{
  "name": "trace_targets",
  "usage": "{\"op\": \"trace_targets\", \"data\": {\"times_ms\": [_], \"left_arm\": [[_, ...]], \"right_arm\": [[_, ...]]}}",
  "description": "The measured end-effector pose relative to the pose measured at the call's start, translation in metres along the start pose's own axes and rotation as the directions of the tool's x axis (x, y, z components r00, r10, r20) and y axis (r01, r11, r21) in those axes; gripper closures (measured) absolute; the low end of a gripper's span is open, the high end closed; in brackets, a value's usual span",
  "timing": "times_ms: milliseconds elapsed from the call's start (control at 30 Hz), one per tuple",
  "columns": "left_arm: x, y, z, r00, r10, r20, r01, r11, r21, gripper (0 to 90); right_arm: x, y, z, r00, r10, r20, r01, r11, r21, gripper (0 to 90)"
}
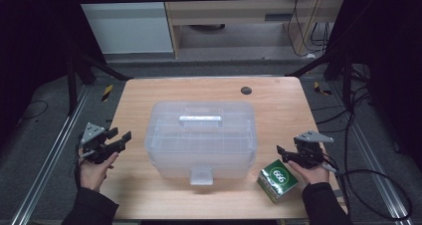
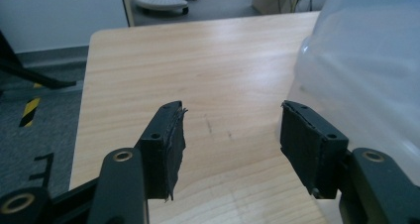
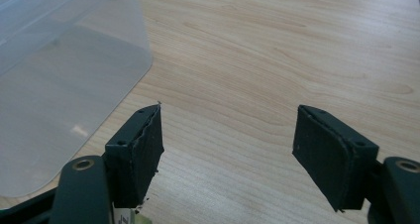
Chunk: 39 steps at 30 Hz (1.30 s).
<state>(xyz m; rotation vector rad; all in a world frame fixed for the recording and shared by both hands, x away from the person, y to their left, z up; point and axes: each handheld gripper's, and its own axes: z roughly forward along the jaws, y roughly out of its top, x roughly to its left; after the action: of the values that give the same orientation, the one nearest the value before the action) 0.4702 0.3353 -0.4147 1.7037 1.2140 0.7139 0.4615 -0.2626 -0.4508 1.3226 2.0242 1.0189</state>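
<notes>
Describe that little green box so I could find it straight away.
Start at the wooden table and find the big clear plastic bin in its middle. Go toward the bin's near right corner, close to the right gripper: there sits the green box. It is the one small, coloured thing there, with white numbers on top.

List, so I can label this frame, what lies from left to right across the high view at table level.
Left gripper → clear plastic storage box with lid and handle → green cardboard carton with white print → right gripper, above the carton's right part.
</notes>
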Motion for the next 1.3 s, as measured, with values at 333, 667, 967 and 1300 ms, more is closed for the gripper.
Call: {"op": "trace_targets", "data": {"times_ms": [333, 667, 967, 1300], "left_arm": [[-0.012, 0.031, -0.015, 0.9979, 0.017, 0.063, -0.015, 0.9995, -0.029, 31.0], [-0.013, 0.042, -0.020, 0.9949, 0.049, 0.088, -0.045, 0.9980, -0.044, 30.9], [-0.013, 0.057, -0.028, 0.9896, 0.082, 0.118, -0.073, 0.9941, -0.081, 31.4], [-0.018, 0.074, -0.030, 0.9800, 0.140, 0.142, -0.128, 0.9877, -0.089, 28.8]], "right_arm": [[0.002, 0.003, -0.003, 0.9990, 0.024, 0.037, -0.023, 0.999, -0.023, 32.0], [0.002, 0.003, -0.002, 0.9994, 0.001, 0.034, 0.000, 1.000, -0.011, 33.9], [0.002, 0.006, -0.003, 0.9995, 0.004, 0.033, -0.003, 1.000, -0.018, 36.8], [0.001, 0.007, -0.007, 0.9987, -0.002, 0.050, 0.003, 1.000, -0.019, 35.1]]}}
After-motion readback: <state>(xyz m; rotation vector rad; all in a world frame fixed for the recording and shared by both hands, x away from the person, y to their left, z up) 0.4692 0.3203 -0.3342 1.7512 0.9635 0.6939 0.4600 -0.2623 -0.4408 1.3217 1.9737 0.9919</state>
